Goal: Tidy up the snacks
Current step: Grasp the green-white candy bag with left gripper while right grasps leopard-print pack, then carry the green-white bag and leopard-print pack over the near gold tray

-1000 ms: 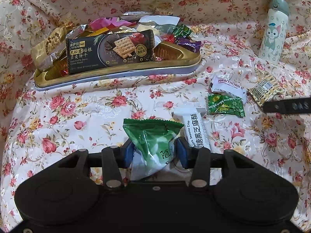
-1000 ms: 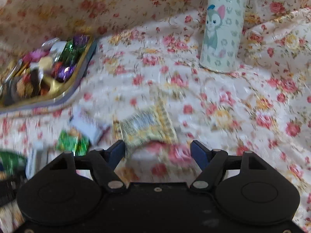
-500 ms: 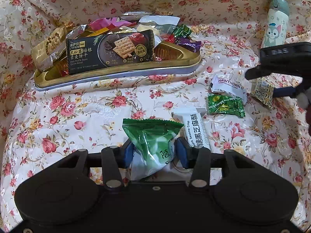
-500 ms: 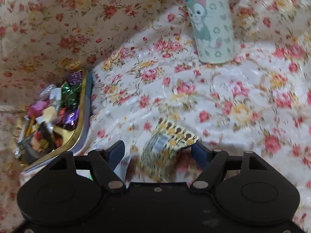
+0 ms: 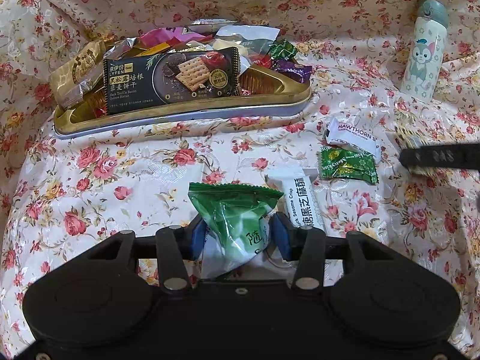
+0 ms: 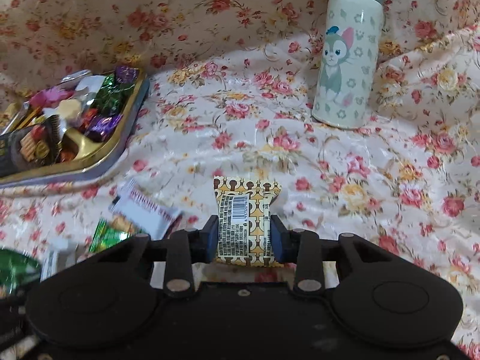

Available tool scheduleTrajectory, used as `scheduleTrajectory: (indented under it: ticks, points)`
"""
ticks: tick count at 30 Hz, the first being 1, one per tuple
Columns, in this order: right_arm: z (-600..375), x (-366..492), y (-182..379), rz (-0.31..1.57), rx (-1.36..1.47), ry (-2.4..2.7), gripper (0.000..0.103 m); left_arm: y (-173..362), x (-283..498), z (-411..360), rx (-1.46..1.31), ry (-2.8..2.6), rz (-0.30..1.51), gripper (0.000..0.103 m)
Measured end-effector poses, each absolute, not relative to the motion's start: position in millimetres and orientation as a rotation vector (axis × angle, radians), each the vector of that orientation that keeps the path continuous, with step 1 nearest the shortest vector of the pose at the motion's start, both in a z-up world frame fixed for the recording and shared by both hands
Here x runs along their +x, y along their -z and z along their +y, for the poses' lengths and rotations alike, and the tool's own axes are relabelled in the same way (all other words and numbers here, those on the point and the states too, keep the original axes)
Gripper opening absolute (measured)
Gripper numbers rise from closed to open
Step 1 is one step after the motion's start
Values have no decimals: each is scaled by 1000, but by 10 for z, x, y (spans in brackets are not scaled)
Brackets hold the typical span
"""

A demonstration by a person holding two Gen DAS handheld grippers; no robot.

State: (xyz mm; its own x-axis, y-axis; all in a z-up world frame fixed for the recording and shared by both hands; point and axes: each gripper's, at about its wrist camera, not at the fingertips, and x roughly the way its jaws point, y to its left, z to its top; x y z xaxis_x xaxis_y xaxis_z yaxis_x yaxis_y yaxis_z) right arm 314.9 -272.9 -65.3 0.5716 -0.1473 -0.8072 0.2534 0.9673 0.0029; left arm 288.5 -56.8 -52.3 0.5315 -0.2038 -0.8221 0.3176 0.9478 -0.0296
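A floral cloth [image 5: 126, 180] covers the whole work surface and rises as a backdrop. Nearest in the left wrist view, the left gripper [image 5: 238, 237] is clamped on a green snack packet [image 5: 237, 219]. Nearest in the right wrist view, the right gripper [image 6: 243, 241] has just been closing, and its pads now pinch a yellow patterned packet [image 6: 244, 210] between them, barcode face up. Beyond and between the two lie loose items on the cloth: a white sesame crisp bar [image 5: 303, 198], a green candy [image 5: 348, 165] and a white hawthorn packet [image 5: 352, 135]. Farther left sits the gold tray [image 5: 180, 114], already heaped with snacks. A cartoon bottle [image 6: 349, 57] stands upright at far right.

Judgement: the pick-up step is complete on both sides. Next, each packet needs lifting clear and carrying far-left to the tray, finding room in the pile.
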Motion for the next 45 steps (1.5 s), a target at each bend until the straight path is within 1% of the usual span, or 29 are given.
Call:
scheduleTrajectory:
  ticks: [11, 16, 21, 26, 33, 45]
  points:
    - [-2777, 2448, 564, 908, 258, 148, 36, 485, 2832, -488, 72, 304, 967, 51]
    - [-2711, 2163, 493, 900, 295, 130, 36, 340, 2698, -396, 31, 279, 975, 51]
    - [-2595, 1896, 392, 890, 308, 114, 36, 166, 2519, -308, 5, 226, 1033, 51]
    - [-2445, 1560, 270, 888, 310, 102, 36, 81, 2217, -220, 13, 196, 1100, 51]
    - [-2177, 1006, 116, 874, 301, 51, 36, -51, 1649, -53, -18, 208, 1085, 51]
    - [-1822, 318, -44, 851, 275, -32, 36, -16, 877, -8, -21, 236, 1092, 51]
